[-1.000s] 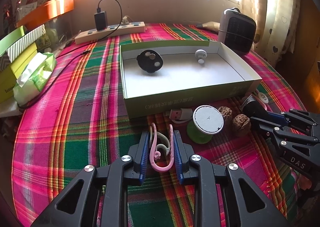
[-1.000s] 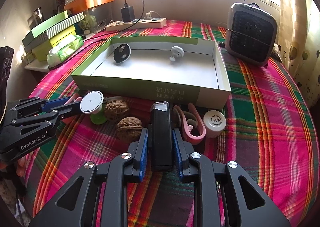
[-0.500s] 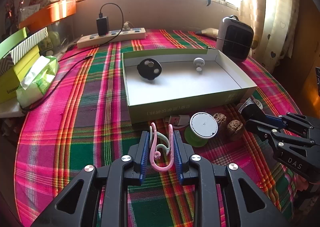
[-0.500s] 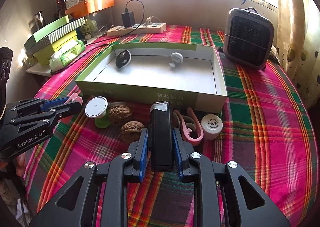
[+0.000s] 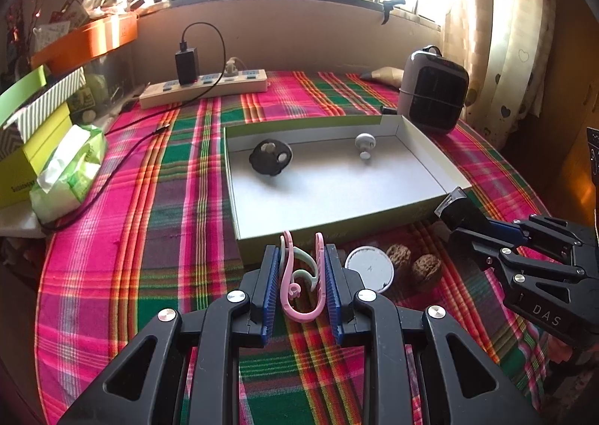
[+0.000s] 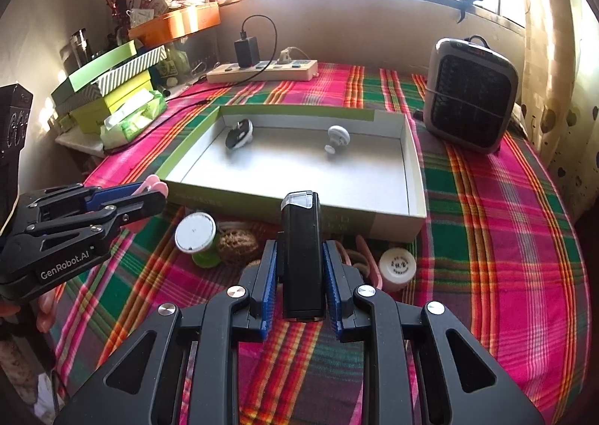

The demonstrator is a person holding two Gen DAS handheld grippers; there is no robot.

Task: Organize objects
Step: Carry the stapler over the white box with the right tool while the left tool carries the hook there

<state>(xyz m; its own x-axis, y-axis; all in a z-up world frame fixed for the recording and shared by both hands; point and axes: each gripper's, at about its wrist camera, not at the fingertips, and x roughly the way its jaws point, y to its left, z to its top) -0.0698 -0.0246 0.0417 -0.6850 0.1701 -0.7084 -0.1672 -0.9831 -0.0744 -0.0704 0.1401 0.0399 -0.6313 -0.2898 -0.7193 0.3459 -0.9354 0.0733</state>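
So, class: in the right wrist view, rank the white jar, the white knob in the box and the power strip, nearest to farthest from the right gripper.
1. White jar, on the cloth just right of the right gripper.
2. White knob, inside the box at its far wall.
3. Power strip, beyond the box by the wall.

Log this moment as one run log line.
left gripper: holding pink clips | right gripper: holding black device | box: two items inside

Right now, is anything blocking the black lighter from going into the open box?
Nothing visible. The right claw holds the lighter just short of the box; only its low front wall lies ahead.
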